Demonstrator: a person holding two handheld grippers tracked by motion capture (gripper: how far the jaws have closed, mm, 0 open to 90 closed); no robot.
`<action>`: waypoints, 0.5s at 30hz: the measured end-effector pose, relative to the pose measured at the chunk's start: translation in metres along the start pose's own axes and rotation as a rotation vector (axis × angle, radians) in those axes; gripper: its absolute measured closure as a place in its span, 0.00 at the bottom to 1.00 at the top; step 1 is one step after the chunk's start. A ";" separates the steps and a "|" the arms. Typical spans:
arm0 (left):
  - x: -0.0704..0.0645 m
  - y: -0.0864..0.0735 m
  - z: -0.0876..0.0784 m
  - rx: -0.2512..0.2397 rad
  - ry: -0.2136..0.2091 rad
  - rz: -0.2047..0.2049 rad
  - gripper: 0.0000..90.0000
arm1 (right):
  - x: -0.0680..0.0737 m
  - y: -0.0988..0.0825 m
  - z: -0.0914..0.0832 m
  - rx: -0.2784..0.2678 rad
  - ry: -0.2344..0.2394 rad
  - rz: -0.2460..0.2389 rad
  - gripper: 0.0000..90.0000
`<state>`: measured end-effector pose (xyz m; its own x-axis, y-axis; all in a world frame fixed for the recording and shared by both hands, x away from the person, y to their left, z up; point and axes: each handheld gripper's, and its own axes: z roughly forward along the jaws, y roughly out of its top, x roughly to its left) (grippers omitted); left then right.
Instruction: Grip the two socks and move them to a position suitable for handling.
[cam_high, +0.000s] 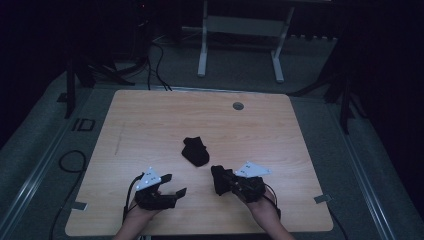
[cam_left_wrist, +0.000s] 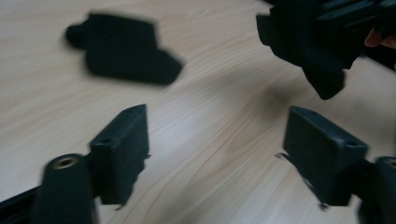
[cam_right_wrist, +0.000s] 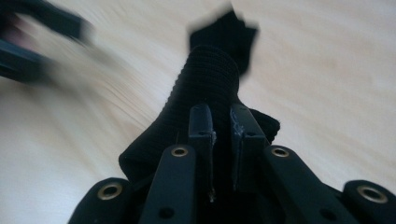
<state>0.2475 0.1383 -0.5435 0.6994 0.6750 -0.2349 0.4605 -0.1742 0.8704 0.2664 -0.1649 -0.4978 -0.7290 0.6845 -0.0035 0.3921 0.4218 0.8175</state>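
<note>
A black sock (cam_high: 195, 151) lies flat on the wooden table (cam_high: 150, 115), near its middle. A second black sock (cam_high: 218, 181) is lifted at the front right, and my right gripper (cam_high: 229, 182) is shut on it. In the right gripper view the ribbed cloth (cam_right_wrist: 203, 79) rises between the nearly closed jaws of the right gripper (cam_right_wrist: 220, 112), with the lying sock (cam_right_wrist: 224, 32) beyond. My left gripper (cam_high: 172, 184) is open near the front edge with nothing in it. Its view shows the left gripper (cam_left_wrist: 217, 121) over bare wood, the lying sock (cam_left_wrist: 123, 51) ahead and the held sock (cam_left_wrist: 303, 46) at upper right.
A round grey cable port (cam_high: 238, 106) sits in the table near its far edge. White frame legs (cam_high: 202, 55) stand on the grey floor beyond, and cables (cam_high: 72, 161) lie left of the table.
</note>
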 end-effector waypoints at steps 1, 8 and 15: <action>0.000 0.000 0.000 0.000 0.000 0.000 0.36 | 0.000 0.000 0.000 0.000 0.000 0.000 0.90; -0.024 0.031 0.019 0.002 -0.188 0.151 0.60 | 0.018 0.006 -0.022 -0.043 0.081 -0.034 0.90; -0.026 0.038 0.030 0.011 -0.273 0.143 0.63 | 0.023 0.005 -0.025 -0.040 0.102 -0.053 0.90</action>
<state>0.2632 0.0932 -0.5173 0.8778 0.4258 -0.2195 0.3520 -0.2626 0.8984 0.2374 -0.1623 -0.4791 -0.8022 0.5970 0.0100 0.3307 0.4304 0.8399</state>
